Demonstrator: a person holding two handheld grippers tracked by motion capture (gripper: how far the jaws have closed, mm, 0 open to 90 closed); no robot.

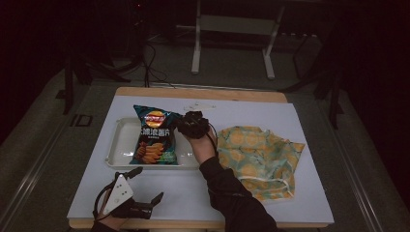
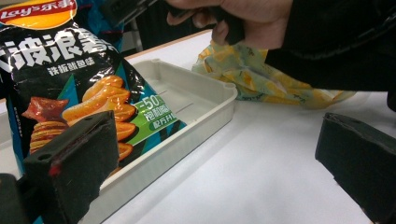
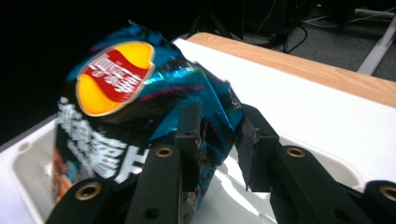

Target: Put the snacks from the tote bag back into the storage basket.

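A blue-black bag of chips (image 1: 153, 135) stands tilted in the white tray (image 1: 116, 150) on the table's left half. My right gripper (image 1: 186, 124) is at the bag's top right corner. In the right gripper view its jaws are shut on the crumpled foil of the bag (image 3: 135, 93), with the gripper (image 3: 219, 136) above the tray (image 3: 28, 163). My left gripper (image 1: 149, 183) rests near the table's front left edge, open and holding nothing. The left gripper view has its gripper (image 2: 217, 163) facing the bag (image 2: 70, 84) and the tray (image 2: 205, 98).
A yellow patterned cloth (image 1: 256, 154) lies crumpled to the right of the tray, also visible as cloth (image 2: 261, 79) beyond the tray. The white table top (image 1: 203, 193) has a wooden far edge (image 1: 203, 92). A white metal stand (image 1: 232, 43) and cables are on the floor behind.
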